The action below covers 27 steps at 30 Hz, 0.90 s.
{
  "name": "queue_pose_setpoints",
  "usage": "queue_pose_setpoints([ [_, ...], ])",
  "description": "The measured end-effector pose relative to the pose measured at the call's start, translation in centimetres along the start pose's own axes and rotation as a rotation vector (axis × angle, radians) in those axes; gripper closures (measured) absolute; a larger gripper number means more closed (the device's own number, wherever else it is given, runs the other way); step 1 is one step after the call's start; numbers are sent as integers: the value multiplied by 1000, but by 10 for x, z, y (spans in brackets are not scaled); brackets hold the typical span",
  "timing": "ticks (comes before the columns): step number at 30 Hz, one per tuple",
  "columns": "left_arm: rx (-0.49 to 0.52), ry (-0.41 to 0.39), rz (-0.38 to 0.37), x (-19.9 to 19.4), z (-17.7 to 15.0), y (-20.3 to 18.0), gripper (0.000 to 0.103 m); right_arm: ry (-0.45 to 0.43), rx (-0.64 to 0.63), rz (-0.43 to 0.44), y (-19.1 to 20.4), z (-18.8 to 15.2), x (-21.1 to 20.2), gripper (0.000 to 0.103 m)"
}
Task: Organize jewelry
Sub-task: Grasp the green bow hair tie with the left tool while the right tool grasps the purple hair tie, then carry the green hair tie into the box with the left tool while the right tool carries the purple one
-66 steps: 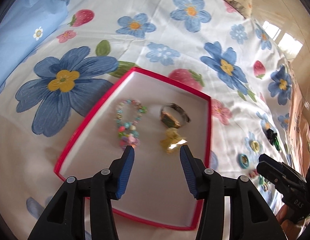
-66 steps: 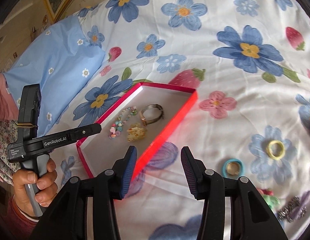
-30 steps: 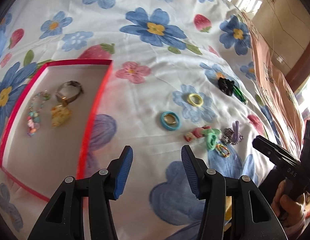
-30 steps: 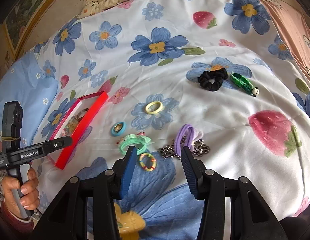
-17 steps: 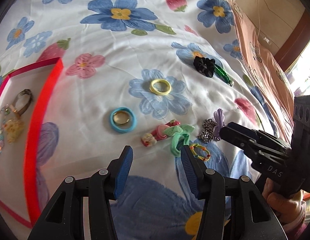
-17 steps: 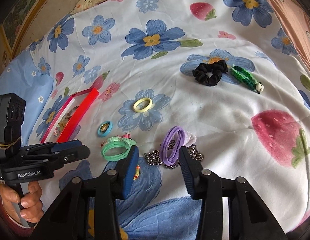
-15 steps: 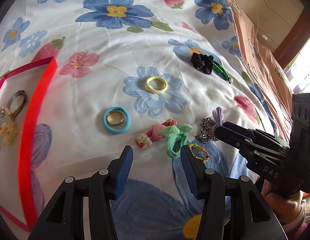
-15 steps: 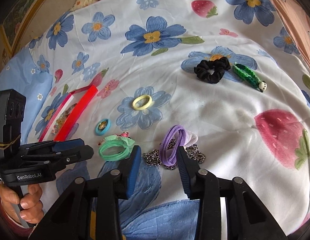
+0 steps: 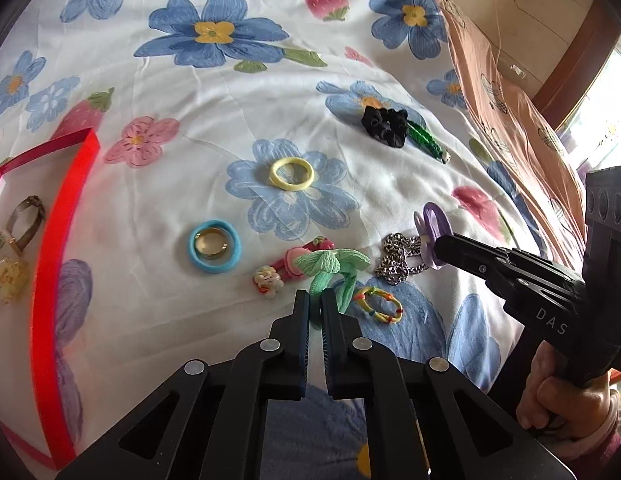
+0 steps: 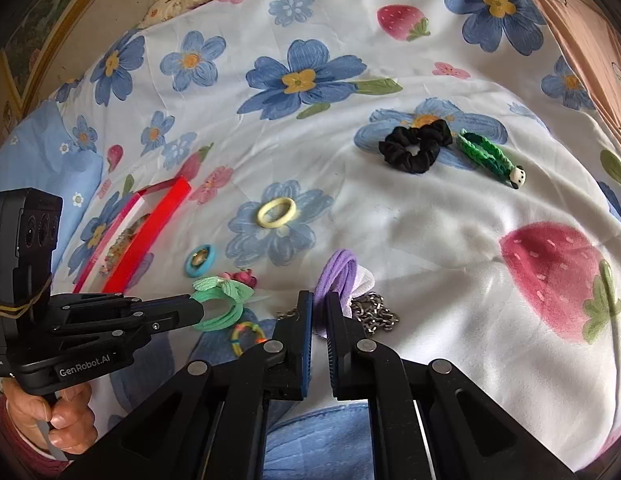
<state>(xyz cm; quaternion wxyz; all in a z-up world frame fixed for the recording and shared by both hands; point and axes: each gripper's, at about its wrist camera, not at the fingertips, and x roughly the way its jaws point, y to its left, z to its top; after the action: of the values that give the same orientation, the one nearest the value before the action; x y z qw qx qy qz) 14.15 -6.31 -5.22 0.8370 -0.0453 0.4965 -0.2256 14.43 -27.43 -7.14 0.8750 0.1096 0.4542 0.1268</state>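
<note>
A mint green hair tie [image 9: 330,266] lies on the flowered bedsheet. My left gripper [image 9: 315,300] is closing on it, its pads pinching the near loop; from the right wrist view its tip [image 10: 198,312] sits in the green band [image 10: 218,300]. A purple hair tie [image 10: 336,276] lies over a silver chain [image 10: 372,314]. My right gripper [image 10: 319,300] is closing on the purple tie's near end, and the left wrist view shows its tip [image 9: 440,246] on that tie [image 9: 434,220]. The red-rimmed box [image 9: 50,240] at the left holds a watch [image 9: 24,216] and charms.
Loose on the sheet are a blue tie with a gold ring inside [image 9: 213,246], a yellow tie [image 9: 291,173], a pink clip [image 9: 286,266], a small multicoloured band [image 9: 378,304], a black scrunchie [image 9: 384,126] and a green braided clip [image 9: 424,142]. A peach blanket [image 9: 510,92] borders the right.
Both grippers left the red box, moved right over the loose pieces and dropped to the sheet. Both sets of jaws went from wide apart to shut, left on the green tie, right on the purple tie.
</note>
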Motion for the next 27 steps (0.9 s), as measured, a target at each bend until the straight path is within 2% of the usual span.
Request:
queue_pose_setpoints([
  [6, -45, -57, 13, -36, -13, 17, 98, -10, -16, 47, 18, 2, -5, 97],
  [17, -133, -140, 83, -101, -45, 59, 98, 20, -100, 127, 74, 3, 6, 97],
  [27, -224, -182, 107, -135, -64, 97, 98, 47, -203, 203, 138, 4, 20, 97],
])
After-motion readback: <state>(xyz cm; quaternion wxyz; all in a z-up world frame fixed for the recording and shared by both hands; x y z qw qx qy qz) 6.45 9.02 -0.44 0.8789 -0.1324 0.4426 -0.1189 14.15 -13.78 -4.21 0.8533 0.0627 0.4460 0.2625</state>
